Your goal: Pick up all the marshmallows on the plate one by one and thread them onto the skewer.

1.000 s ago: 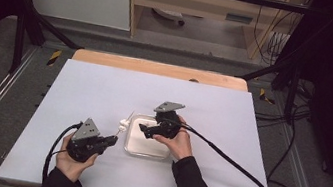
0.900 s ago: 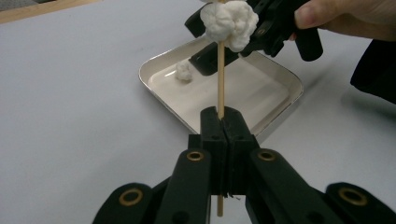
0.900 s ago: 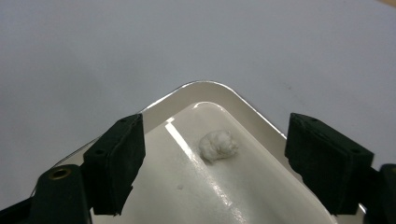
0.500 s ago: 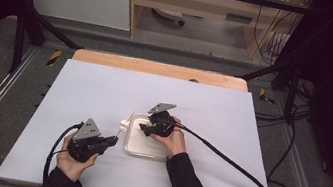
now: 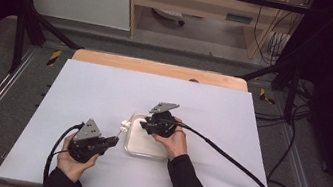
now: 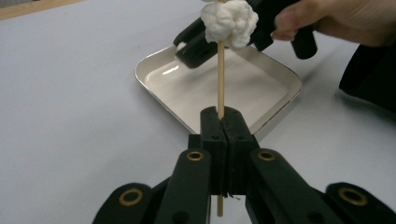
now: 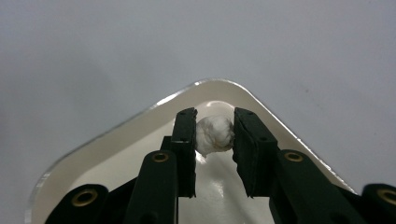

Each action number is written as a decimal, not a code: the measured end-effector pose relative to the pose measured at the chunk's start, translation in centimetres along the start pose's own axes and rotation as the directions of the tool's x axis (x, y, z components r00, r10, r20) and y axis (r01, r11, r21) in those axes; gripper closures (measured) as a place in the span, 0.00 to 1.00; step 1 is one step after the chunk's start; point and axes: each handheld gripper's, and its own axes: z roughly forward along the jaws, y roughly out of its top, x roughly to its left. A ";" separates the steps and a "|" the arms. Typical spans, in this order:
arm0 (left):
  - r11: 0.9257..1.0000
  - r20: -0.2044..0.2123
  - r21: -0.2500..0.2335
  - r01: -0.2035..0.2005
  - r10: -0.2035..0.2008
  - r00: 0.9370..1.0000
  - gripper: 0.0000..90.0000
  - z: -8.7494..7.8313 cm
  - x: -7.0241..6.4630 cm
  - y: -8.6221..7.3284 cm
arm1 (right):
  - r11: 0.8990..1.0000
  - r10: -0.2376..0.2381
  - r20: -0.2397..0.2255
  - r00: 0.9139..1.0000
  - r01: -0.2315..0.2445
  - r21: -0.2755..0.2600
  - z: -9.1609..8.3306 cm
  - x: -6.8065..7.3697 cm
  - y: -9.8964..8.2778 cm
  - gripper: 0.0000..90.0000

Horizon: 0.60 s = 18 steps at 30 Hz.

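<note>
Left forearm comes in low from the near edge, its hand wrapped around the left hand-held gripper (image 5: 115, 139), which lies almost level over the desk (image 5: 79, 85) and points toward the tray. Its jaws are pressed together on a thin wooden skewer (image 6: 220, 79); in the left gripper view the stick runs straight out ahead of the jaws and pokes out behind them too. At the skewer's far end sits a white marshmallow (image 6: 229, 21), well ahead of this gripper's tips.

Right forearm reaches in from the near side at a slant, hand cupped around the right hand-held gripper (image 5: 143, 126), which hangs over the white square tray (image 5: 145, 150) and points toward the left one. Its jaws have just been closing, and the marshmallow (image 7: 214, 134) now sits right between their tips, both pads against its sides, a light pinch. In the right gripper view the tray's rounded corner (image 7: 219, 86) lies just beyond and below the fingertips.

From above, the marshmallow (image 5: 125, 126) hovers at the tray's left rim, caught between the two grippers, just off the right one's tips.
</note>
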 end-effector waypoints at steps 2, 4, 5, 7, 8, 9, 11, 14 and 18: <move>1.000 0.001 -0.001 -0.005 0.005 1.000 0.99 0.0 -0.1 0.0 | 0.999 0.004 -0.015 1.000 -0.005 -0.032 -1.4 0.2 0.4 0.79; 1.000 0.005 -0.002 -0.010 0.010 1.000 0.99 0.0 -0.3 0.1 | 0.998 0.012 -0.028 1.000 -0.014 -0.064 -2.8 0.4 0.6 0.79; 1.000 0.005 -0.006 -0.010 0.010 1.000 0.99 0.0 -0.5 0.1 | 0.997 0.018 -0.030 0.999 -0.020 -0.078 -3.5 0.4 0.6 0.80; 1.000 0.011 -0.005 -0.020 0.020 1.000 0.99 0.0 -0.7 0.2 | 0.994 0.030 -0.041 0.999 -0.034 -0.105 -4.9 0.4 0.5 0.80; 1.000 0.012 -0.006 -0.022 0.023 1.000 0.99 0.0 -0.8 0.3 | 0.992 0.039 -0.048 0.998 -0.045 -0.115 -5.6 0.4 0.3 0.80; 1.000 0.014 -0.004 -0.023 0.023 1.000 0.99 0.1 -0.9 0.3 | 0.991 0.042 -0.050 0.998 -0.048 -0.128 -6.3 0.4 0.1 0.80; 1.000 0.018 -0.003 -0.028 0.028 0.999 0.99 0.2 -1.1 0.3 | 0.986 0.053 -0.059 0.997 -0.062 -0.154 -7.5 0.3 -0.3 0.80; 1.000 0.023 0.003 -0.031 0.031 0.999 0.99 0.4 -1.3 0.4 | 0.976 0.086 -0.087 0.993 -0.101 -0.192 -9.2 0.4 -1.0 0.81; 0.999 0.034 0.010 -0.040 0.040 0.999 0.99 0.6 -1.7 0.4 | 0.963 0.106 -0.108 0.988 -0.130 -0.237 -11.0 0.6 -1.7 0.81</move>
